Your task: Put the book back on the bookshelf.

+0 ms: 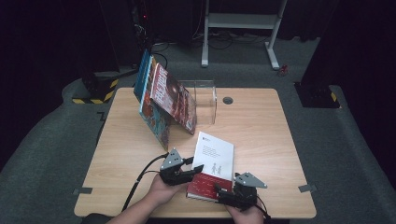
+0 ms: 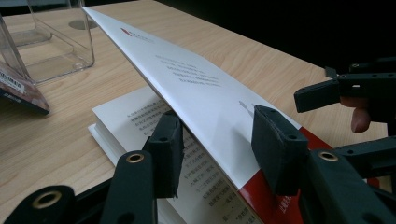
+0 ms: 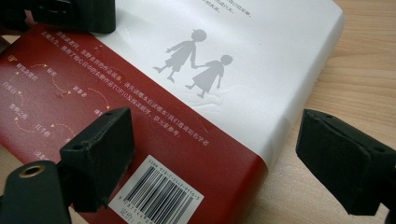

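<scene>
The book [image 1: 211,169] lies near the table's [image 1: 261,135] front edge, with bare wood beyond the right claw [image 1: 223,192]. Its white-and-red cover is lifted, slanting between the left claw's [image 1: 195,170] half-open jaws; whether they pinch it I cannot tell. The right claw stands open over the book's red corner. Dark carpet surrounds the table.

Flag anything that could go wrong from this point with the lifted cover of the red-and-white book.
1. The left gripper has the raised cover between its jaws near one edge; it may slip free and drop shut, or crease.
2. The right gripper sits open at the book and its spine corner, so the book could slide on the table.
</scene>
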`<move>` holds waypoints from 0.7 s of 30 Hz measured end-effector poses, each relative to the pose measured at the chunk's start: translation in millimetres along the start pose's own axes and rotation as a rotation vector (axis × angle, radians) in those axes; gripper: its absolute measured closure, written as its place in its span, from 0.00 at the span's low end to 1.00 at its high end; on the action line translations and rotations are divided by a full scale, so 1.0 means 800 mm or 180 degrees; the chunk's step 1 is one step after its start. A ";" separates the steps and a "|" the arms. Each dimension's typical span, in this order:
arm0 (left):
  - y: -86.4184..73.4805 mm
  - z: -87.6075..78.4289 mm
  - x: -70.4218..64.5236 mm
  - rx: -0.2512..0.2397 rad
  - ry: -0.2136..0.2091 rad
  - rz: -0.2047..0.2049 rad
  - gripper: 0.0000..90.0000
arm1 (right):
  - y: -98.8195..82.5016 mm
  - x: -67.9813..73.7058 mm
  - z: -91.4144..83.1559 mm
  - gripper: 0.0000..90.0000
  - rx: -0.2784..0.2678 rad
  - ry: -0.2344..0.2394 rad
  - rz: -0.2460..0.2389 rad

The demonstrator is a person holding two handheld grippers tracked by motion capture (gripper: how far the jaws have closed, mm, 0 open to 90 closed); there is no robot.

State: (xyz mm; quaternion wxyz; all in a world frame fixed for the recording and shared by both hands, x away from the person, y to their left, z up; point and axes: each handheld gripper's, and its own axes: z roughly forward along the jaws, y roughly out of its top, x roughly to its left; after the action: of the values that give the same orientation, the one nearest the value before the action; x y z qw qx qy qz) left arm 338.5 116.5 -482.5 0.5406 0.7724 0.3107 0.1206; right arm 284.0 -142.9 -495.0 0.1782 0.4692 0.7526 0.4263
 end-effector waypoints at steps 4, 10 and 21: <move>-0.001 -0.002 -0.003 -0.0047 0.0021 0.0054 0.60 | 0.000 -0.001 -0.001 0.13 -0.0005 -0.0014 0.0007; -0.003 -0.008 -0.008 -0.0142 0.0029 0.0184 0.60 | 0.000 -0.002 -0.002 0.12 -0.0025 -0.0018 0.0030; -0.006 -0.016 -0.018 -0.0309 0.0041 0.0465 0.60 | 0.001 -0.006 -0.005 0.10 -0.0075 0.0023 0.0107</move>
State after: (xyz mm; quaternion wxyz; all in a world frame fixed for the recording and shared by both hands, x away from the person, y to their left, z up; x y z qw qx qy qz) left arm 319.2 118.4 -480.1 0.5652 0.7652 0.2508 0.1795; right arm 284.0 -148.4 -492.9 0.1738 0.4782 0.7402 0.4397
